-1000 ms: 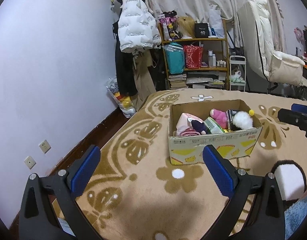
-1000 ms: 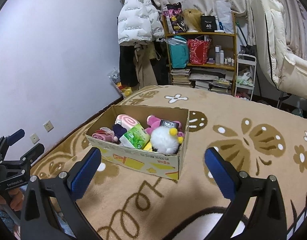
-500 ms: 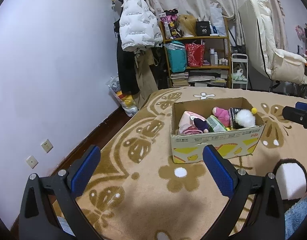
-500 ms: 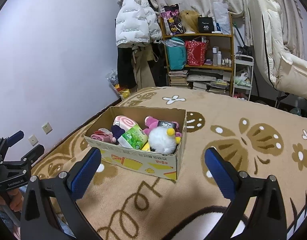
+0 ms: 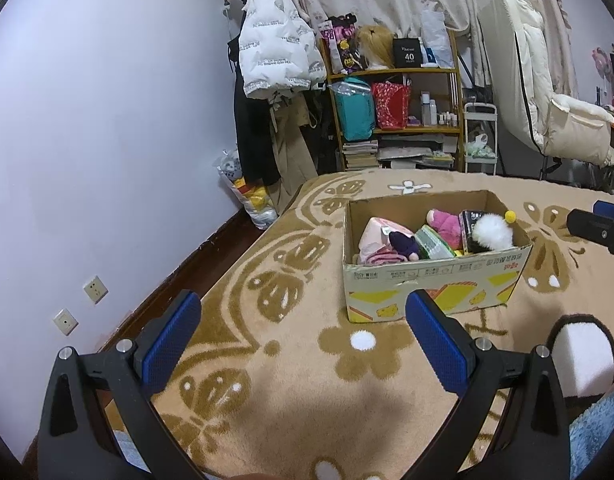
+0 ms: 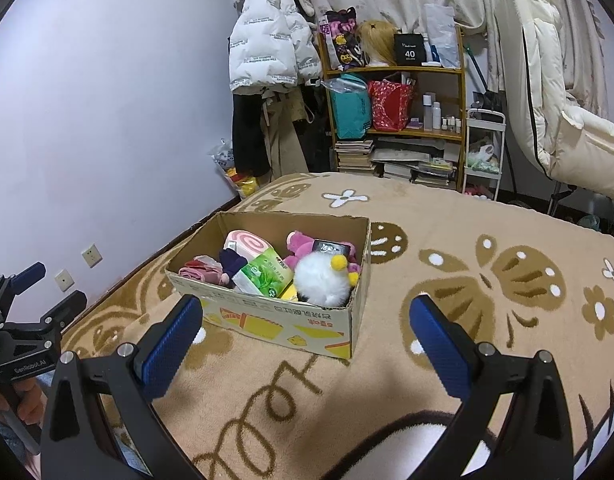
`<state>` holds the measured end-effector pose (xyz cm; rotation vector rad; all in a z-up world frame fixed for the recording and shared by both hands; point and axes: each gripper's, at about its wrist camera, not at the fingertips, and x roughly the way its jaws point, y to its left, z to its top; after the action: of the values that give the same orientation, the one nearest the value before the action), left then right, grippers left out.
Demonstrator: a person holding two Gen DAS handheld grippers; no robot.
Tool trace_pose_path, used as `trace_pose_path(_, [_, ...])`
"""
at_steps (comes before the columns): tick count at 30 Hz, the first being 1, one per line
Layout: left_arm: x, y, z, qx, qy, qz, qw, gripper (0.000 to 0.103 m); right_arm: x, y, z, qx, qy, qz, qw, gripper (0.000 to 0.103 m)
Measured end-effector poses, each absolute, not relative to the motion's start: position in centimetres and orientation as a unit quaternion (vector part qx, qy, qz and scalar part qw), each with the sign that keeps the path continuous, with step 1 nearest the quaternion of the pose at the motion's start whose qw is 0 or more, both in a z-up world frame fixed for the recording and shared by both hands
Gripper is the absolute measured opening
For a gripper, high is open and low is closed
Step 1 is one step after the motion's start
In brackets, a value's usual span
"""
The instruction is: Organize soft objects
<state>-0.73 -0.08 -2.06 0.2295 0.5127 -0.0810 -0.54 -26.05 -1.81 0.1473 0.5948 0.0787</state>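
A brown cardboard box with yellow pictures on its side [image 6: 275, 322] sits on a big tan rug with brown butterflies and white flowers [image 6: 487, 240]. The box is open at the top and full of soft things. A fluffy white ball toy with a yellow pom-pom [image 6: 323, 278] lies at one end, touching a pink plush toy [image 6: 301, 242] and a small black packet [image 6: 331, 247]. Next to them is a green and white pack of tissues [image 6: 265, 274], a dark blue plush toy [image 6: 232, 261], a pink swirl roll cushion [image 6: 247, 245] and a bundle of pink cloth [image 6: 201, 272] at the other end. The left tongs [image 5: 303, 334] hover over the rug, near the box, with their blue pads wide apart and nothing between them. The right tongs [image 6: 305, 330] hover close to the front of the box, also wide apart and holding nothing. In the right wrist view, a hand [image 6: 25, 398] grips the handle of the left tongs down at the left edge. Behind the rug stand a wooden shelf with bags and books [image 6: 395, 120], a white puffy jacket hanging up [image 6: 267, 48] and a cream padded chair [image 6: 555, 112]. Two wall sockets [image 5: 81, 304] are set low on the pale wall.
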Motion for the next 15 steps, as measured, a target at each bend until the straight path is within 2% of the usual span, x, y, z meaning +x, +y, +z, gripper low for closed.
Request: trace_pose_path(15, [-0.81, -0.08, -2.21, 0.113, 0.259, -0.038, 0.958, 0.101, -0.89, -26.56, -2.29, 0.075, 0.288, 0.031, 0.954, 0.103])
